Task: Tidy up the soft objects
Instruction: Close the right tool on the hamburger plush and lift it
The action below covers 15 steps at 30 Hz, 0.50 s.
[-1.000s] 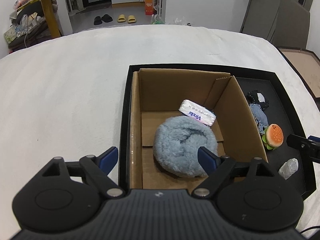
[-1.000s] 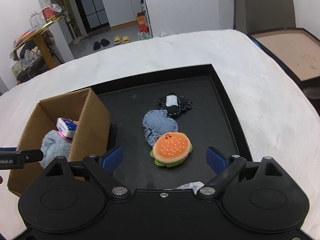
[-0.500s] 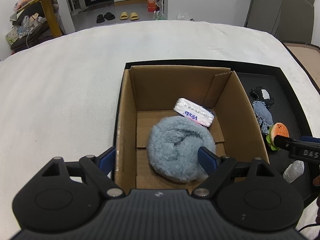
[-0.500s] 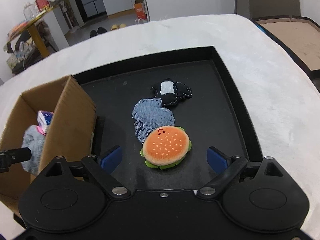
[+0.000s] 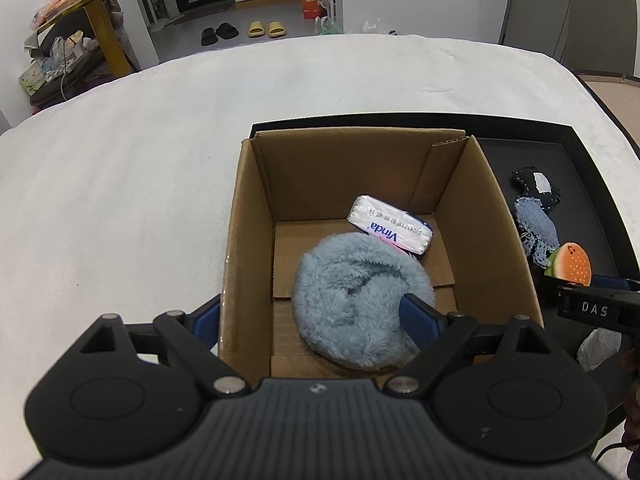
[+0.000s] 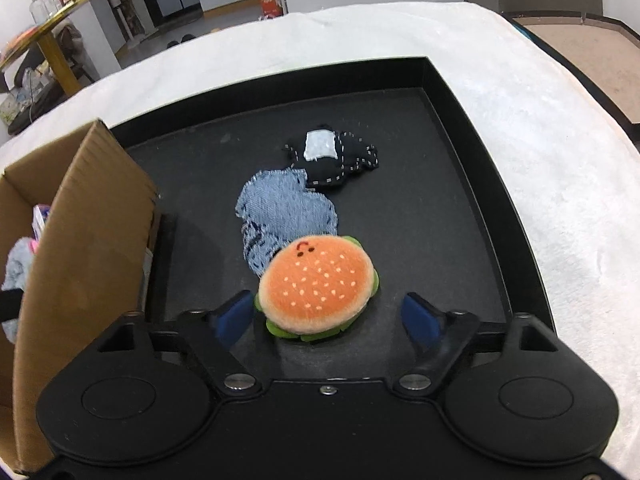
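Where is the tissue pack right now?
In the left wrist view, the tissue pack lies inside the cardboard box, in its far right corner, its near edge against the fluffy blue cushion.

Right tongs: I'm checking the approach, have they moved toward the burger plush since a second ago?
Yes. The right tongs have come down toward the burger plush on the black tray, closing partly; pads not yet pressing.

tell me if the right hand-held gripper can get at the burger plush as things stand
Probably yes. The burger plush lies in the open on the black tray, between the fingers of the right hand-held gripper, whose jaws have just been closing; neither pad clearly presses on it yet. Only the denim patch tucks under its far edge.
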{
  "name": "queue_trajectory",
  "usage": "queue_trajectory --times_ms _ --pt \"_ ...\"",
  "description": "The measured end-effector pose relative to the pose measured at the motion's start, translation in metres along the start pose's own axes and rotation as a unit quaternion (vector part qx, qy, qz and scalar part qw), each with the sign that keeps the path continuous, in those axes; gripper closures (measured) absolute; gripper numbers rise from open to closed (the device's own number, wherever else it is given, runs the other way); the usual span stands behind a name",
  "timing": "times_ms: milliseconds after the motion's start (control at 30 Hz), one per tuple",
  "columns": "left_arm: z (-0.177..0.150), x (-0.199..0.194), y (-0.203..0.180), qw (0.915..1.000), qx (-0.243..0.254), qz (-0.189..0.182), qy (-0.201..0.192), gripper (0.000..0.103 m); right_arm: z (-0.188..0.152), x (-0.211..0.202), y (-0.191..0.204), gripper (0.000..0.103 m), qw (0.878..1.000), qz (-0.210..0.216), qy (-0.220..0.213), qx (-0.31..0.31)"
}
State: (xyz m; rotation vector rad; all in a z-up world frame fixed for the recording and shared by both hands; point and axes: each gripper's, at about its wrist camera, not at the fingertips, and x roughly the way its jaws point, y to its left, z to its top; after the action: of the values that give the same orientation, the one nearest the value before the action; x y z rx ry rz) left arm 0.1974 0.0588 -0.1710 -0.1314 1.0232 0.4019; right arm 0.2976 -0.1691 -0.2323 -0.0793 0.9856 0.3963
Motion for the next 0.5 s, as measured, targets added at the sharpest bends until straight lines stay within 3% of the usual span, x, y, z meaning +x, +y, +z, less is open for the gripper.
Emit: queue_trajectory --times_ms 33,67,500 --pt "0.0 0.0 0.0 1.0 0.0 0.0 0.0 0.013 0.0 -0.002 0.002 0.049 1.0 -0.006 -0.003 -0.014" --pt "0.001 0.0 -0.001 1.0 0.0 0.001 0.0 0.013 -0.001 -0.004 0.004 0.056 1.0 -0.015 -0.006 -0.026" --pt "-0.003 -0.005 0.007 1.0 -0.006 -0.004 -0.001 0.013 -0.001 -0.028 0.0 0.059 1.0 -0.007 -0.011 -0.017"
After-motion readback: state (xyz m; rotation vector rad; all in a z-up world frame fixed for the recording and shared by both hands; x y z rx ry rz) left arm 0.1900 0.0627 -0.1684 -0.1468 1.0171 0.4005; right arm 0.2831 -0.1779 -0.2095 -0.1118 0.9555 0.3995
